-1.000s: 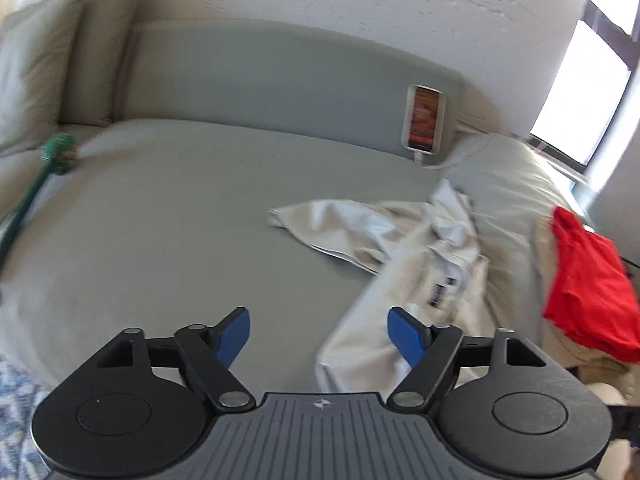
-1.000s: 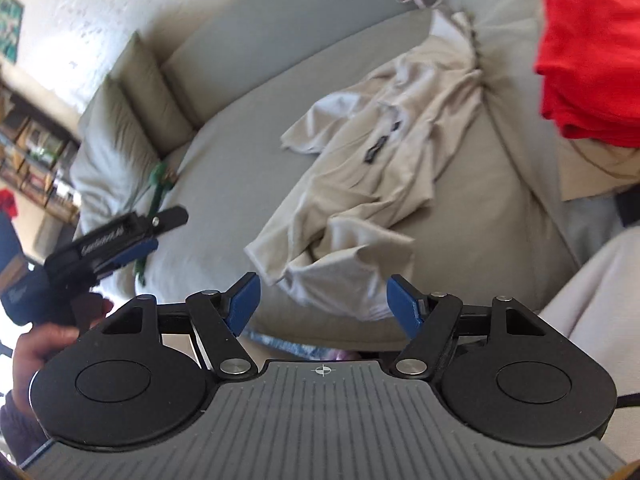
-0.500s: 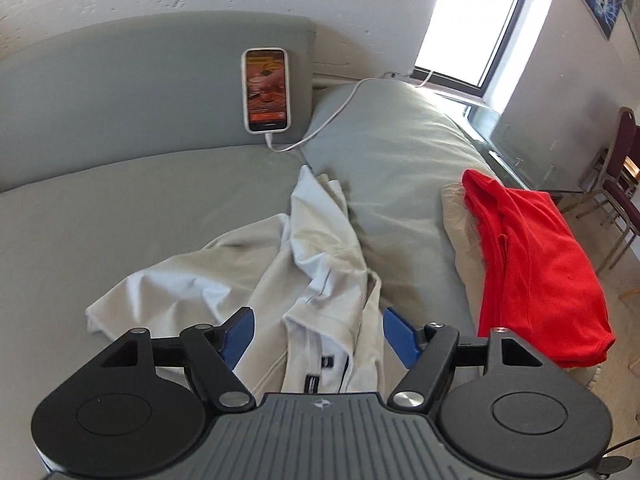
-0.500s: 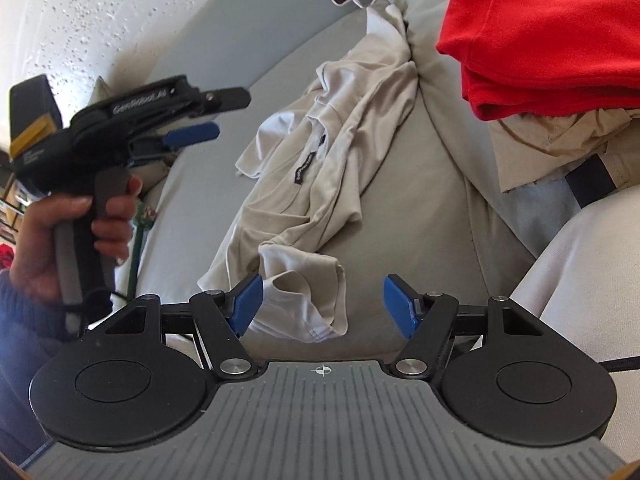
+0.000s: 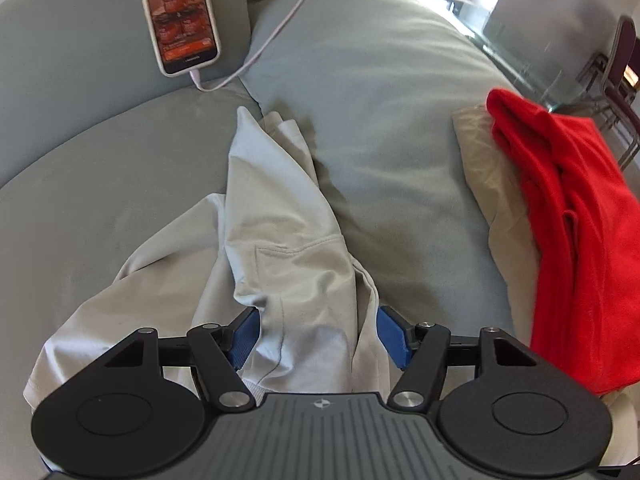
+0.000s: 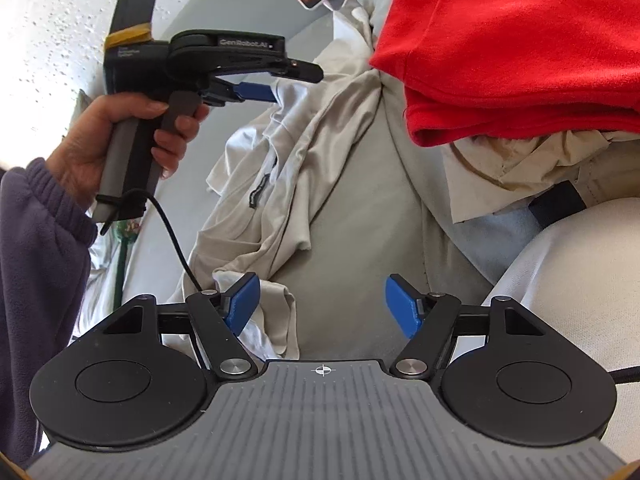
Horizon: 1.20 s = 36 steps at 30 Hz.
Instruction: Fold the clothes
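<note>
Left gripper (image 5: 316, 334) blue pads apart and closing over crumpled beige cotton shirt (image 5: 288, 240) lying between them on grey sofa (image 5: 100, 184), right gripper (image 6: 322, 306) jaws apart above shirt hem, red folded fleece (image 5: 568, 216) rightward, white phone (image 5: 180, 16) beyond.

shirt (image 5: 280, 240): pale beige — plain
folded garment (image 5: 580, 240): bright red
sofa (image 5: 100, 180): grey-green
sleeve (image 6: 40, 240): purple
gripper pads (image 5: 244, 336): blue — on black arms
</note>
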### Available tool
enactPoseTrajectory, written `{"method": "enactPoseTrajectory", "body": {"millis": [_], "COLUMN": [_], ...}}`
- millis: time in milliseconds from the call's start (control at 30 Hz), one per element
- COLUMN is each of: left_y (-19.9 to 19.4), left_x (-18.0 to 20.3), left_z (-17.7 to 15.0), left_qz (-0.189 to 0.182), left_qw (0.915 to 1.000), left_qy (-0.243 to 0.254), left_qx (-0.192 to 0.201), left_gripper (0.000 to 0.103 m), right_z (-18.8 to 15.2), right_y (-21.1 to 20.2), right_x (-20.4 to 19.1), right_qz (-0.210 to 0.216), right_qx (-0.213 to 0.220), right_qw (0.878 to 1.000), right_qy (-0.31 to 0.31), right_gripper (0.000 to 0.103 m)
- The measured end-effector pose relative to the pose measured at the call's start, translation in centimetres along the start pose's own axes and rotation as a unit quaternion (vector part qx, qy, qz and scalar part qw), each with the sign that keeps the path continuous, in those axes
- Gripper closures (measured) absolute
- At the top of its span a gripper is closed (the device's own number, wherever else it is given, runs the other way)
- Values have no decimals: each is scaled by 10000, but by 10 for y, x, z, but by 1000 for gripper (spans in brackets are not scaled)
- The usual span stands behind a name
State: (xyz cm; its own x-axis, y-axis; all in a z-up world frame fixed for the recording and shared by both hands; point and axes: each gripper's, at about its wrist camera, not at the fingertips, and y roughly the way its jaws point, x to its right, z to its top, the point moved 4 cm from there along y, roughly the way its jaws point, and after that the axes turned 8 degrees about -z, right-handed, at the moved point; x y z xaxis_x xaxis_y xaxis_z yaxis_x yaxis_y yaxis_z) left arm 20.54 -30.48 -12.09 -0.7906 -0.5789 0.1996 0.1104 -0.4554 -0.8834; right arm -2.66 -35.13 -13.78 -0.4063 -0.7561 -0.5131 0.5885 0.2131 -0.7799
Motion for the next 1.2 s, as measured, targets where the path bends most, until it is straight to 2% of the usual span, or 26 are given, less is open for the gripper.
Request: {"method": "enactPoseTrajectory", "body": {"millis": [33, 67, 100, 133, 267, 333, 400, 500, 600, 633, 767, 900, 967, 1000, 1100, 1167, 1200], "left_y": [3, 6, 5, 3, -39, -75, -115, -184, -249, -265, -307, -315, -313, -312, -303, -299, -298], "left_x": [0, -1, -4, -7, -24, -42, -64, -102, -140, -149, -161, -161, -157, -155, -150, -151, -152], "left_z": [1, 2, 2, 2, -9, -20, -38, -81, -146, -170, -268, -335, -351, -358, -358, -357, -357], "left_qz": [77, 147, 147, 127, 426, 541, 614, 864, 1146, 1266, 1583, 1377, 1261, 1206, 1169, 1162, 1159], "left_qw": [9999, 9997, 9994, 9988, 9955, 9893, 9789, 9522, 9153, 9045, 8712, 8432, 8364, 8333, 8371, 8412, 8433], "left_qy": [-33, -103, -263, -448, -698, -983, -1380, -2056, -2881, -3104, -3789, -4358, -4455, -4495, -4411, -4338, -4301], "left_qx": [-74, -135, -155, -162, 470, 929, 1378, 2088, 2570, 2636, 2690, 2830, 2932, 2984, 3016, 3011, 3007], "left_gripper": [51, 76, 92, 99, 99, 99, 99, 99, 99, 99, 99, 99, 99, 99, 99, 99, 99], "right_z": [0, 0, -1, -2, -9, -13, -18, -26, -31, -33, -40, -49, -50, -50, -45, -41, -41], "right_y": [0, 0, -1, -1, -7, -9, -9, -10, -9, -8, -1, 16, 28, 34, 51, 63, 69], "right_x": [0, 0, -1, -1, -7, -14, -25, -43, -62, -68, -80, -91, -94, -93, -86, -91, -98], "right_qz": [-13, -21, -20, -18, 23, 44, 74, 164, 283, 370, 812, 1280, 1079, 796, -74, -300, -412], "right_qx": [-15, -25, -35, -45, -71, -101, -155, -171, -185, -201, -393, -801, -728, -576, -135, -143, -178], "right_qw": [10000, 10000, 10000, 10000, 10000, 9999, 9996, 9987, 9973, 9971, 9957, 9877, 9900, 9937, 9989, 9991, 9989], "right_qy": [-2, -4, -2, 2, -19, -86, -222, -461, -655, -639, -227, 401, 550, 530, 453, 247, -134], "right_gripper": [32, 32, 32, 32, 32, 31, 31, 31, 31, 31, 28, 28, 28, 28, 28, 26, 25]}}
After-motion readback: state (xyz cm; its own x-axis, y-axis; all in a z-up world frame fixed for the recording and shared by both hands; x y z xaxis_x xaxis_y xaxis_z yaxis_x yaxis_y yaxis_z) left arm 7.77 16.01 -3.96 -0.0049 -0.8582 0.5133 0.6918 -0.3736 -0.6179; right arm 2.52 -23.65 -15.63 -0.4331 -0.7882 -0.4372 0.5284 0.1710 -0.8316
